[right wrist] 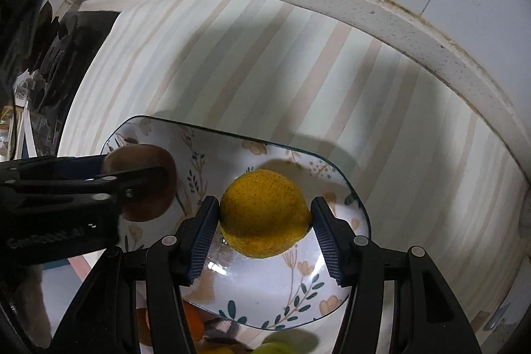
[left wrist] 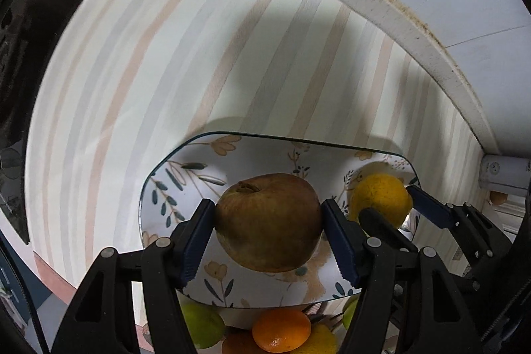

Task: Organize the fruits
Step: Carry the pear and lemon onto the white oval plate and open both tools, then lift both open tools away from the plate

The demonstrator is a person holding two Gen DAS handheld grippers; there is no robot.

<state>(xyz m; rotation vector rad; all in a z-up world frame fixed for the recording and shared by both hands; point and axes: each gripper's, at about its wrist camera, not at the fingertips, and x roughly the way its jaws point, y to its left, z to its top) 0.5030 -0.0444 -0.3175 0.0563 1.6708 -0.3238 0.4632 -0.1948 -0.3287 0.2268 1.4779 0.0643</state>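
My left gripper [left wrist: 267, 223] is shut on a brown apple [left wrist: 268, 221], held over a white plate with a floral print [left wrist: 172, 184]. To its right, my right gripper [left wrist: 388, 204] grips a yellow lemon [left wrist: 381, 198] above the same plate. The right wrist view shows the right gripper [right wrist: 264, 218] shut on the yellow lemon [right wrist: 264, 213] over the plate [right wrist: 265, 297], with the left gripper [right wrist: 99, 179] and the brown apple [right wrist: 156, 184] at the left. Both grippers point steeply down.
A striped cloth [left wrist: 166, 55] covers the table, bounded by a white raised edge [left wrist: 381, 5]. Below the plate lie more fruits: an orange [left wrist: 282, 330], a green fruit [left wrist: 204, 327] and a yellow one [left wrist: 320, 340]. A dark object [right wrist: 59, 55] stands at the left.
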